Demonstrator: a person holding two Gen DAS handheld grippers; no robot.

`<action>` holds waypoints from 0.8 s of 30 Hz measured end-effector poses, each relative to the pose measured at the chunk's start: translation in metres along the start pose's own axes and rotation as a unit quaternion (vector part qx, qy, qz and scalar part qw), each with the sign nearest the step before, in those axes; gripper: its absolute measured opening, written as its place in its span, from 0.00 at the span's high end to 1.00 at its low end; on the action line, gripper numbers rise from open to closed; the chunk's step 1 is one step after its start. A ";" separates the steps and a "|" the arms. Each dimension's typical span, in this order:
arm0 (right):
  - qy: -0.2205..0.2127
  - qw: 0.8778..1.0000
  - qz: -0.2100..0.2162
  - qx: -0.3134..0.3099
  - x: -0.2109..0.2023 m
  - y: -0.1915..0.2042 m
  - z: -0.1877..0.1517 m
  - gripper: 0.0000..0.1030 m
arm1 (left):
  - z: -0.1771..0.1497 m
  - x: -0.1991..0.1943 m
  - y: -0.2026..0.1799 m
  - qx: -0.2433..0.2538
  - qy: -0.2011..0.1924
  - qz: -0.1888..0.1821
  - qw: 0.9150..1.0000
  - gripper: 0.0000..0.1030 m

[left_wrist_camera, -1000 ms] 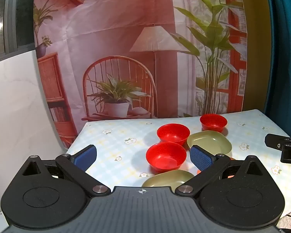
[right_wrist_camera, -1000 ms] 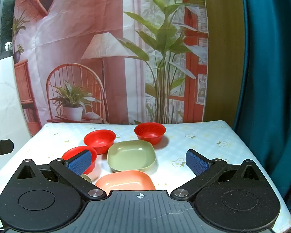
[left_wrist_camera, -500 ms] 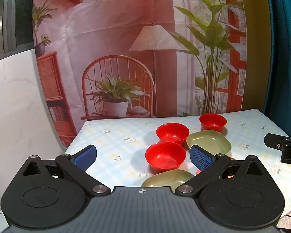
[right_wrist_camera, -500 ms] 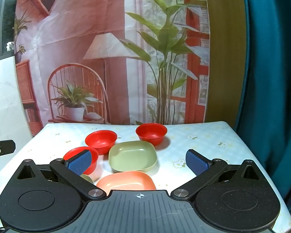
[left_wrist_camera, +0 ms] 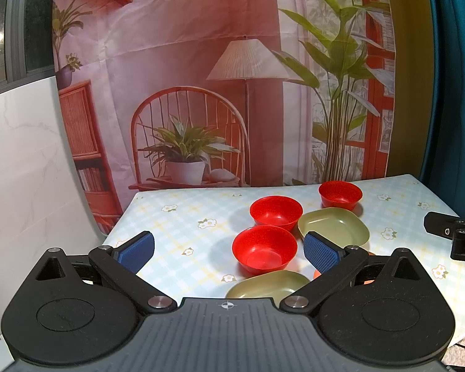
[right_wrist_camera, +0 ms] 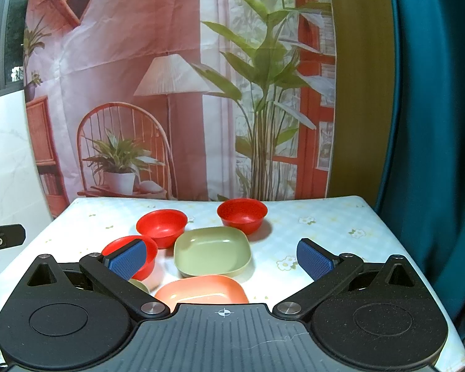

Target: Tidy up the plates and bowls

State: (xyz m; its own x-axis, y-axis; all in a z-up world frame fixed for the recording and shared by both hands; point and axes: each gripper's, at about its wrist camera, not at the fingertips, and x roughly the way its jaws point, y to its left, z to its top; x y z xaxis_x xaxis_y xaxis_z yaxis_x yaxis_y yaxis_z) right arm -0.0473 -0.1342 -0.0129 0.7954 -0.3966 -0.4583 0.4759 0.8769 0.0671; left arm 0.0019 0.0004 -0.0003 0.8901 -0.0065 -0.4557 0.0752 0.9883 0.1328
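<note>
Both wide open and empty, left gripper (left_wrist_camera: 228,249) and right gripper (right_wrist_camera: 223,257), hovering short of three red bowls (right_wrist_camera: 161,227) and green dish (right_wrist_camera: 213,250) crowded mid-frame on the table (right_wrist_camera: 331,226); likely knocking neighbours when reaching in

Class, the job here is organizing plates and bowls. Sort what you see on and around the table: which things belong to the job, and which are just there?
Part of the job:
three red bowls
two green plates
pink plate
left gripper and right gripper, both open

Just there:
flowered tablecloth
printed backdrop
teal curtain
</note>
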 end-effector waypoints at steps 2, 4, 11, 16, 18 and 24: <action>0.000 1.000 0.000 0.000 0.001 -0.001 -0.001 0.00 | 0.000 0.000 0.000 0.000 0.000 -0.001 1.000 0.00; 0.000 1.000 0.000 0.000 0.001 -0.001 -0.001 0.00 | 0.000 0.000 0.000 -0.001 0.002 -0.001 1.000 0.00; 0.000 1.000 0.000 0.000 0.001 0.001 0.000 0.00 | 0.000 0.002 0.001 -0.004 0.005 -0.001 1.000 0.00; 0.001 1.000 -0.001 0.001 0.001 0.002 0.001 0.00 | 0.001 0.002 0.001 -0.003 0.006 -0.001 1.000 0.00; 0.001 1.000 0.000 0.000 0.001 0.001 0.000 0.00 | 0.001 0.003 0.001 -0.003 0.006 -0.001 1.000 0.00; 0.001 1.000 0.000 0.000 0.002 0.001 0.000 0.00 | -0.001 0.003 0.000 -0.003 0.007 -0.001 1.000 0.00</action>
State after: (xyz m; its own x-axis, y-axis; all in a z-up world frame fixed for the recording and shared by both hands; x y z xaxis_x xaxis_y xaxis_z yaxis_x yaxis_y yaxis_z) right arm -0.0459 -0.1341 -0.0139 0.7947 -0.3961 -0.4601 0.4760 0.8769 0.0673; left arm 0.0043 0.0008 -0.0021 0.8838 -0.0067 -0.4677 0.0744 0.9892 0.1263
